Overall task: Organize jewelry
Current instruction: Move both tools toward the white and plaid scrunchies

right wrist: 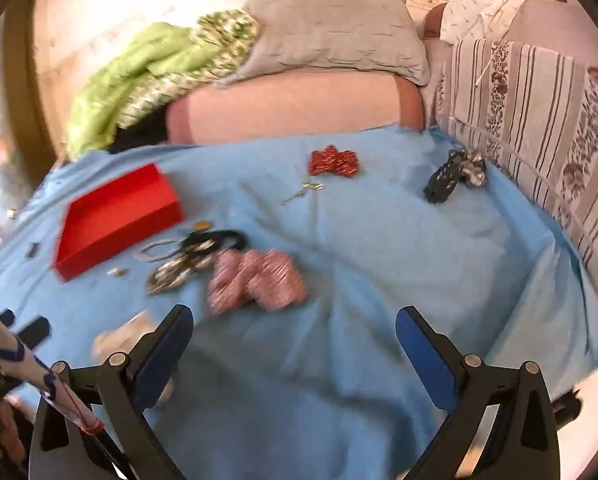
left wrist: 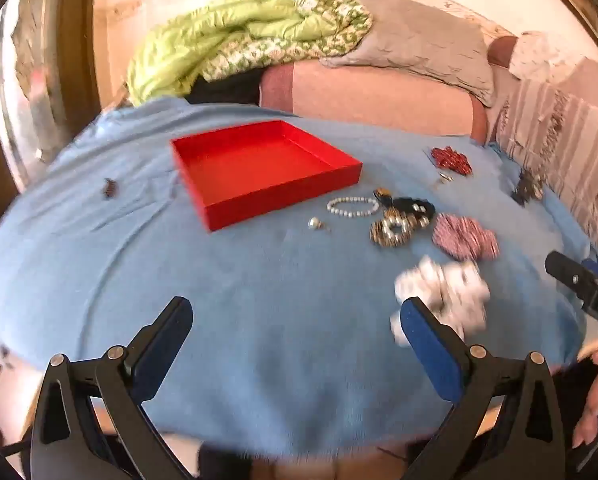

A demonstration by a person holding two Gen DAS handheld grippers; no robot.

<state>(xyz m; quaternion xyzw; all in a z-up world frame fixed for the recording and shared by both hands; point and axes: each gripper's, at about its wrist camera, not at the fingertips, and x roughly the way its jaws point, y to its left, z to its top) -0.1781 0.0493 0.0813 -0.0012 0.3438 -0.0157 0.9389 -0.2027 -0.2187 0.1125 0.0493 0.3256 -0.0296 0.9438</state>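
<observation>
A shallow red tray (left wrist: pixel 223 142) (right wrist: pixel 115 216) lies empty on the blue cloth (left wrist: pixel 259 300). To its right lie a pearl bracelet (left wrist: pixel 353 206), a small pearl earring (left wrist: pixel 315 223), a gold-and-black bangle pile (left wrist: pixel 399 222) (right wrist: pixel 187 260), a pink striped scrunchie (left wrist: pixel 465 238) (right wrist: pixel 259 280), a white scrunchie (left wrist: pixel 447 292) and a red beaded piece (left wrist: pixel 451 160) (right wrist: pixel 334 163). My left gripper (left wrist: pixel 295 314) hangs open above the cloth's near part, its right finger in front of the white scrunchie. My right gripper (right wrist: pixel 293 322) is open too, nothing between its fingers, just short of the pink scrunchie.
A dark hair clip (left wrist: pixel 109 188) lies left of the tray. A black-and-silver scrunchie (right wrist: pixel 455 174) sits at the far right by a striped cushion (right wrist: pixel 539 140). A green quilt (left wrist: pixel 235 36) and grey pillow (right wrist: pixel 335 36) lie behind. The other gripper (left wrist: pixel 583 284) shows at the right edge.
</observation>
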